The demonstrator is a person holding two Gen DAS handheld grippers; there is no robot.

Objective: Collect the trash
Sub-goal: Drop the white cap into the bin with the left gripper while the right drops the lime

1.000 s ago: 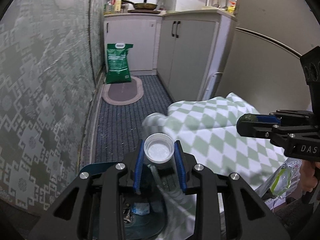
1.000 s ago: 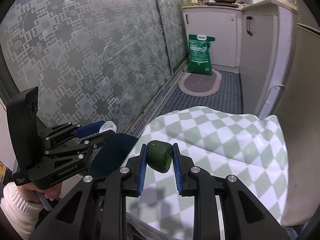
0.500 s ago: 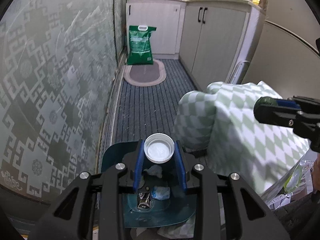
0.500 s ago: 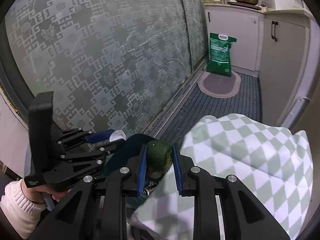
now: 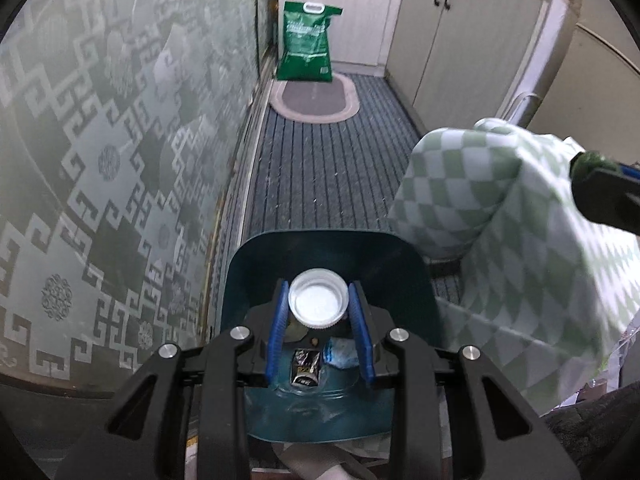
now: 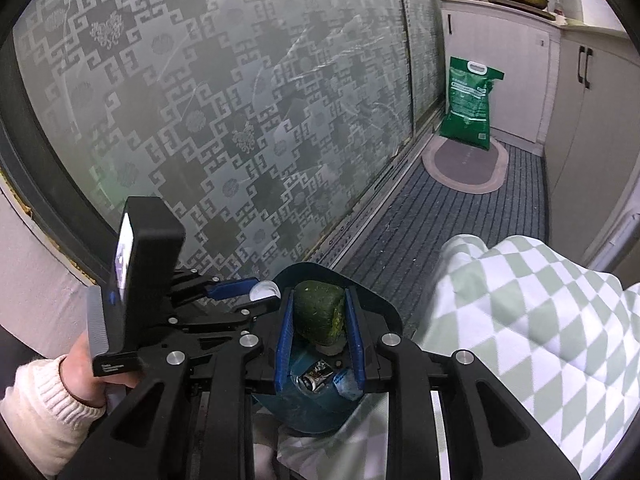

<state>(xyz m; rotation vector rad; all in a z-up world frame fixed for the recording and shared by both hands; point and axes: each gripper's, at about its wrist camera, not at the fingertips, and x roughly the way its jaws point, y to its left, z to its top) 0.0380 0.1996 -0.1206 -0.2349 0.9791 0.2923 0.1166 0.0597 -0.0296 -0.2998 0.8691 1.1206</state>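
Observation:
My left gripper (image 5: 318,305) is shut on a white bottle cap (image 5: 318,303) and holds it over the open dark teal trash bin (image 5: 328,252). My right gripper (image 6: 319,314) is shut on a dark green chunk of peel (image 6: 319,314) and holds it over the same bin (image 6: 376,308). Small wrappers (image 5: 306,364) lie at the bin's bottom. In the right wrist view the left gripper (image 6: 256,294) sits just left of the bin. In the left wrist view the right gripper's tip with the peel (image 5: 592,162) shows at the right edge.
A table with a green-and-white checked cloth (image 5: 520,216) stands right of the bin. A patterned frosted glass door (image 5: 100,140) runs along the left. A green bag (image 5: 306,42) and an oval mat (image 5: 314,100) lie on the striped floor by white cabinets (image 5: 460,32).
Both grippers have moved left off the table and down over the teal bin, each still holding its item. The bin's inside has come into full view.

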